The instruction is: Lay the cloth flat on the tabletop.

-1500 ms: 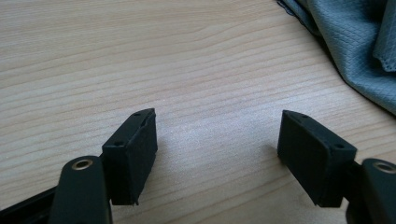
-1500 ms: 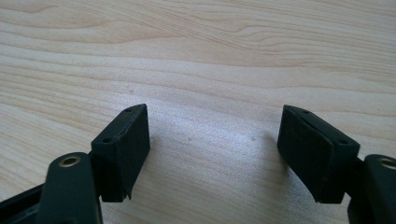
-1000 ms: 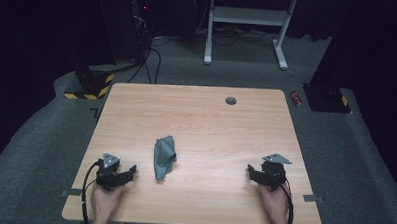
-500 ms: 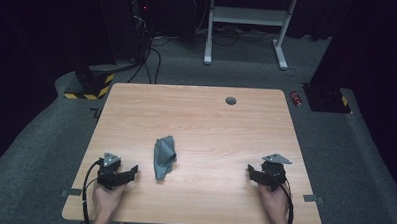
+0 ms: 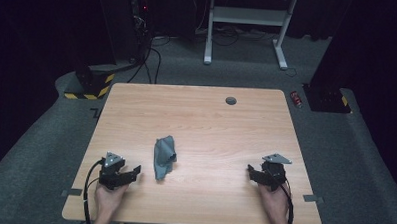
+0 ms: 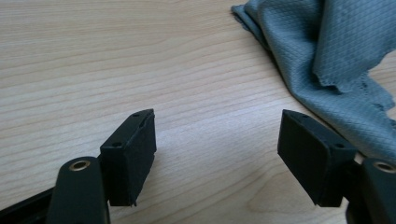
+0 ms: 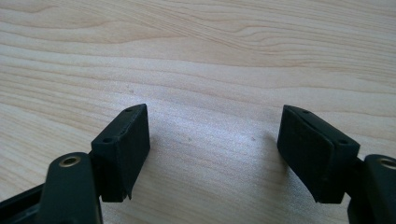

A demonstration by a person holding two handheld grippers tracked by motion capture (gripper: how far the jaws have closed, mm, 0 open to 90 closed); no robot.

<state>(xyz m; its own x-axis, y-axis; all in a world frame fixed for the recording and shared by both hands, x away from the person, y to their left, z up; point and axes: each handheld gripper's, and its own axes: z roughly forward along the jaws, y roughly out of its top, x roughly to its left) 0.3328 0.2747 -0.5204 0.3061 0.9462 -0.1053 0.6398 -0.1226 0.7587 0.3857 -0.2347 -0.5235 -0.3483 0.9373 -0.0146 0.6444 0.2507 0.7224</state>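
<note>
We hold the left gripper [image 5: 134, 171] low on the table [image 5: 211, 117] with its jaws spread wide, because the grey cloth [image 5: 164, 156] lies crumpled just beside it, to its right, and we judge a grasp comes next. Our right gripper [image 5: 252, 172] rests well apart from the cloth, also spread, holding nothing, probably waiting to help.

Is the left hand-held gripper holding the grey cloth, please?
No, the left hand-held gripper is open over bare wood, with the cloth beside it.
</note>
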